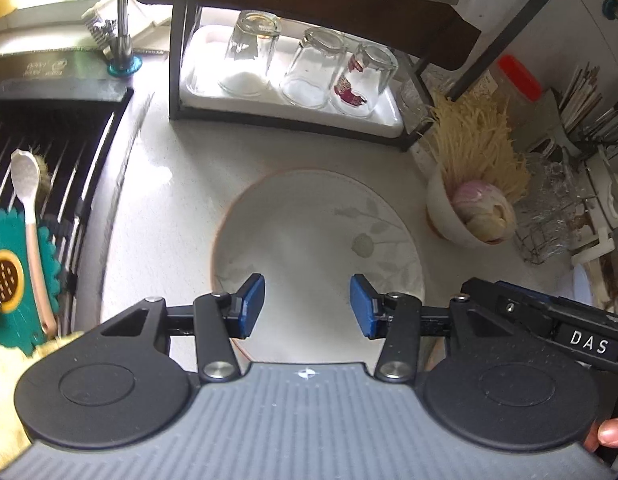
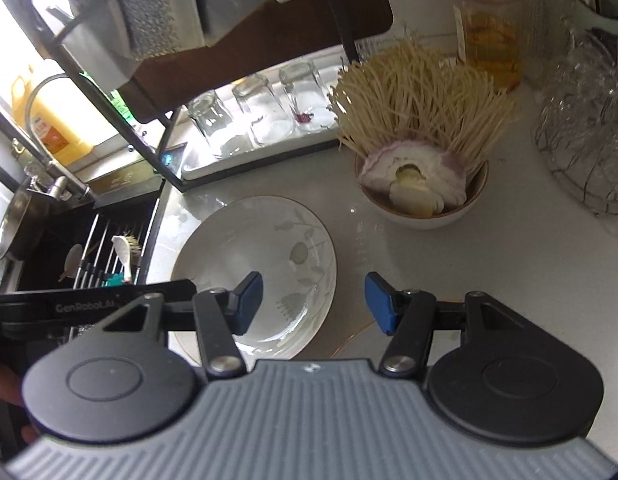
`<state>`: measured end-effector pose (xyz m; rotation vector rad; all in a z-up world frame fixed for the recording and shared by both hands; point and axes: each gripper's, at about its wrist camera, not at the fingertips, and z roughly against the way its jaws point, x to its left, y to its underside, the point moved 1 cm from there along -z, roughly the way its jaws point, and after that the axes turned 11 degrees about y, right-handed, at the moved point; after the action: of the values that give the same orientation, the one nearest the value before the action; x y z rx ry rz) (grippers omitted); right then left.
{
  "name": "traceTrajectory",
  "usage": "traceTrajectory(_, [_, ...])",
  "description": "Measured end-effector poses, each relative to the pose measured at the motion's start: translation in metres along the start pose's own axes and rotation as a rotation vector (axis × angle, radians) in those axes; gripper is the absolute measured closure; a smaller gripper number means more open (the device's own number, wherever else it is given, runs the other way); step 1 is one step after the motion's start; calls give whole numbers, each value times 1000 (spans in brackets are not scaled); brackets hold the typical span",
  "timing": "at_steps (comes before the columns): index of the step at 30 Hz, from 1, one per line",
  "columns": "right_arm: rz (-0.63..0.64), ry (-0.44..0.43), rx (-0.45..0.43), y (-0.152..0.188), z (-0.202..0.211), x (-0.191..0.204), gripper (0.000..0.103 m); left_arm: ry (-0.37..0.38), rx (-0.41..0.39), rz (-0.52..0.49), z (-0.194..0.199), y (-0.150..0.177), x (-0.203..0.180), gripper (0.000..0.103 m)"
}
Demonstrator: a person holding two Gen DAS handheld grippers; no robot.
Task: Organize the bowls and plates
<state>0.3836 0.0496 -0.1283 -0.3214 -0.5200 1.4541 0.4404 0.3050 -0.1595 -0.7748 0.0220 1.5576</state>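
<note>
A white plate with a grey leaf pattern and a thin orange rim (image 1: 309,240) lies on the pale countertop; it also shows in the right wrist view (image 2: 253,264). My left gripper (image 1: 307,306) is open and empty, hovering over the plate's near part. My right gripper (image 2: 313,302) is open and empty above the plate's right edge. A second rimmed plate's edge (image 2: 357,336) seems to peek out beneath. A white bowl (image 1: 457,228) holding onion, garlic and enoki mushrooms stands to the right, also in the right wrist view (image 2: 425,216).
A black rack with a white tray and three upturned glasses (image 1: 305,68) stands behind the plate. The sink with a black drain rack, spoon and brush (image 1: 29,200) is left. A red-lidded jar (image 2: 489,24) and a wire basket of glassware (image 2: 589,120) stand right.
</note>
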Motion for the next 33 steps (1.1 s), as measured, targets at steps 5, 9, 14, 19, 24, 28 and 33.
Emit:
traceTrajectory(5, [-7, 12, 44, -5, -24, 6, 44, -7, 14, -9, -10, -20, 21, 47])
traceTrajectory(9, [-23, 24, 93, -9, -41, 10, 54, 3, 45, -29, -21, -28, 34, 47])
traceTrajectory(14, [-46, 44, 141, -12, -59, 8, 63, 7, 87, -35, -38, -34, 47, 49])
traceTrajectory(19, [-85, 44, 195, -12, -74, 4, 72, 5, 103, -31, -51, -39, 57, 58])
traceTrajectory(24, [-93, 40, 217, -12, -79, 4, 79, 27, 129, 6, -64, -42, 67, 71])
traceTrajectory(28, [-89, 30, 230, -12, -82, 2, 85, 35, 123, 15, -68, -44, 68, 78])
traceTrajectory(33, [-65, 13, 232, -13, -84, 3, 89, 33, 110, 22, -68, -43, 68, 78])
